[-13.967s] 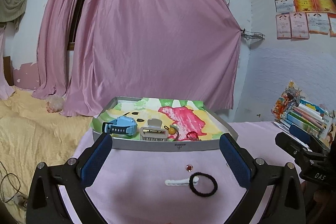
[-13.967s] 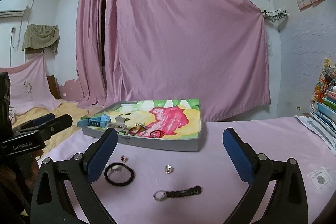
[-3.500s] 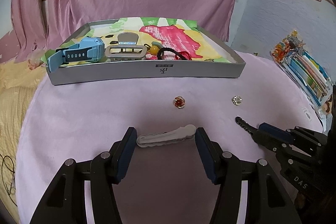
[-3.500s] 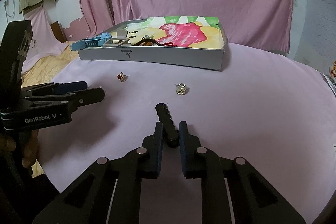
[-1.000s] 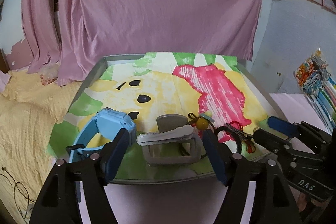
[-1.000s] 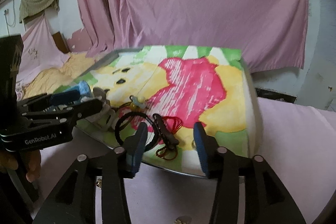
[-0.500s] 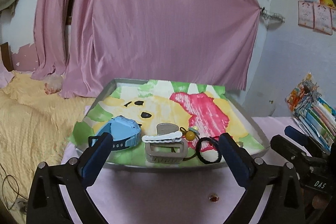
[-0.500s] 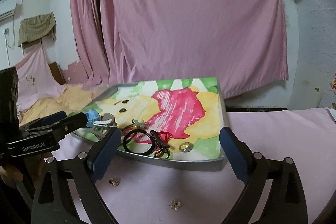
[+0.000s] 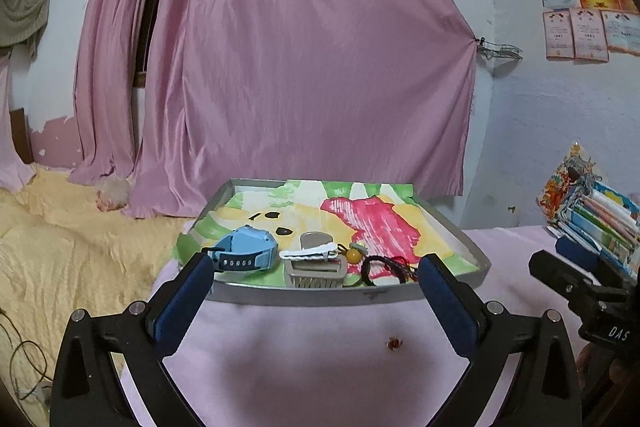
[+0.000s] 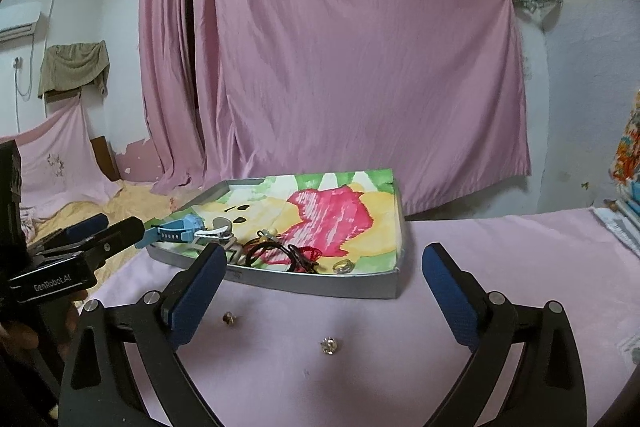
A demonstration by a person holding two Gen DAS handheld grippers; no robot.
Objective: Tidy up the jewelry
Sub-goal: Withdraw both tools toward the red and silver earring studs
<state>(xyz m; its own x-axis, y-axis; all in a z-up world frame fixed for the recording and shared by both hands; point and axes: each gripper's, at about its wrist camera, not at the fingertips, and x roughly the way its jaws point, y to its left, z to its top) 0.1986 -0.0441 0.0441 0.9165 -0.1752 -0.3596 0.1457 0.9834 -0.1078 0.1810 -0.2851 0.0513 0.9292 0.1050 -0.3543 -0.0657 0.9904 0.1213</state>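
Left gripper (image 9: 314, 285) spread wide, empty, above pink cloth (image 9: 312, 367) in front of tray (image 9: 344, 297). Right gripper (image 10: 320, 281) likewise wide apart, holding nothing. Tray holds blue watch (image 9: 246, 253), white clip (image 9: 308, 251) lying on grey claw clip (image 9: 316, 271), yellow bead (image 9: 353, 254), black hair tie (image 10: 266, 251), red cord (image 10: 310, 253), silver stud (image 10: 343, 267) — all near front wall. On cloth outside tray: red stud (image 9: 394, 343), silver stud (image 10: 329, 346), well apart.

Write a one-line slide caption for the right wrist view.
Open right gripper hovers over two small ornaments left on the pink tablecloth, before the tray holding jewelry.
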